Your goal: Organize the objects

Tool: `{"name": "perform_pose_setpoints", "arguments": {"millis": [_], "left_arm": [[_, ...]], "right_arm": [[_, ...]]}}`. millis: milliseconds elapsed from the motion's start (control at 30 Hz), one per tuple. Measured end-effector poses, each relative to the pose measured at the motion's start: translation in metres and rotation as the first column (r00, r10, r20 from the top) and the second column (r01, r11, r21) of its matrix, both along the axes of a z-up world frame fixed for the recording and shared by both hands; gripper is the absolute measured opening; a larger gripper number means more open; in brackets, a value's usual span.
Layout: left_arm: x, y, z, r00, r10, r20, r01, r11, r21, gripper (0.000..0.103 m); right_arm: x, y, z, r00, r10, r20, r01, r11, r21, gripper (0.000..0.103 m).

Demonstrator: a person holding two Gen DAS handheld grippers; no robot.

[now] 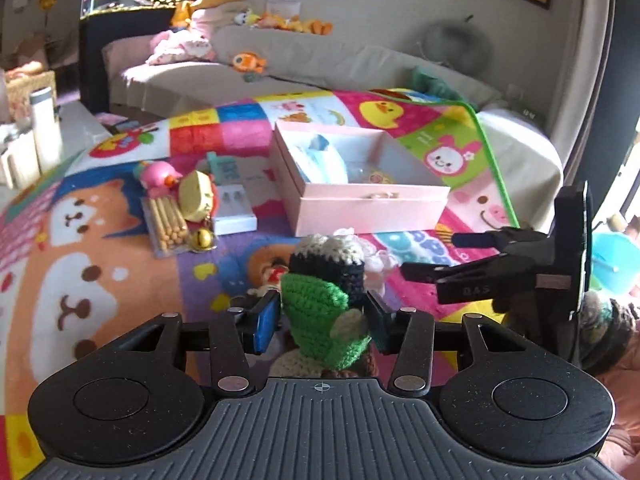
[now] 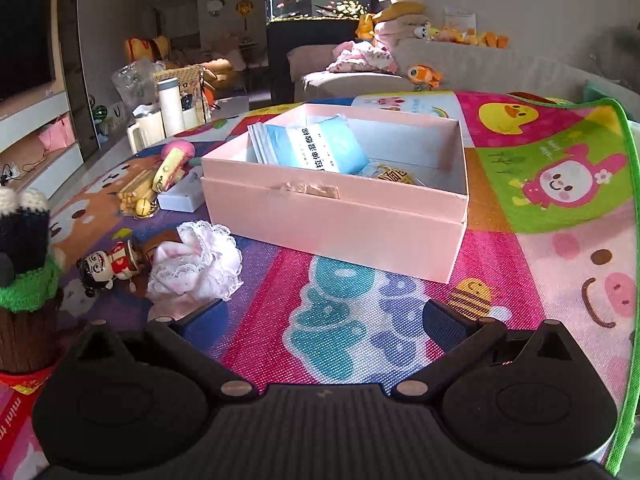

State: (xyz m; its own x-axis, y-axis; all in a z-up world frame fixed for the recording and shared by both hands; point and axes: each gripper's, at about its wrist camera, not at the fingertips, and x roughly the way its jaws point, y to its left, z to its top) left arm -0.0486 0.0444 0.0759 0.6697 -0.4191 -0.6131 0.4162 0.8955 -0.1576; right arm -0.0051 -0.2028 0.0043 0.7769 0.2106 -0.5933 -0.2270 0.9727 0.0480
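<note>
holding a crochet toy (image 1: 324,304) in the left gripper (image 1: 322,316), pads pinching it, lifted short of the pink box (image 2: 336,216); right gripper (image 2: 316,320) wide, empty. box has blue packets (image 2: 316,146) only. left on the mat (image 2: 560,184): lace cloth (image 2: 200,258), figurine (image 2: 108,266), keychain (image 1: 198,196), stick pack (image 1: 166,220). lace cloth sits between toy and box

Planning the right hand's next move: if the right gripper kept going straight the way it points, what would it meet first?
Probably bare play mat, then the pink box; the right gripper is open and empty.
</note>
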Motion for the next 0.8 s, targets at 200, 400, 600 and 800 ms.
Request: {"name": "perform_pose_setpoints", "arguments": {"millis": [200,400,600,800], "left_arm": [[-0.008,-0.018,0.019,0.992,-0.027,0.125,0.032,0.999,-0.035,0.05],[-0.004,-0.004,0.034,0.989,0.036,0.146,-0.039,0.999,0.023,0.051],[0.021,0.023,-0.027,0.976,0.186,-0.113,-0.152,0.955,0.253,0.05],[0.02,0.013,-0.048,0.975,0.159,-0.157,-0.113,0.957,0.268,0.052]], "right_arm": [[-0.003,-0.005,0.003,1.0,-0.012,0.017,0.012,1.0,0.027,0.103],[-0.005,-0.008,0.004,0.999,-0.021,0.031,0.019,0.999,0.049,0.103],[-0.006,-0.01,0.005,0.999,-0.023,0.041,0.02,0.998,0.063,0.103],[-0.006,-0.011,0.006,0.999,-0.034,0.042,0.031,0.997,0.072,0.103]]}}
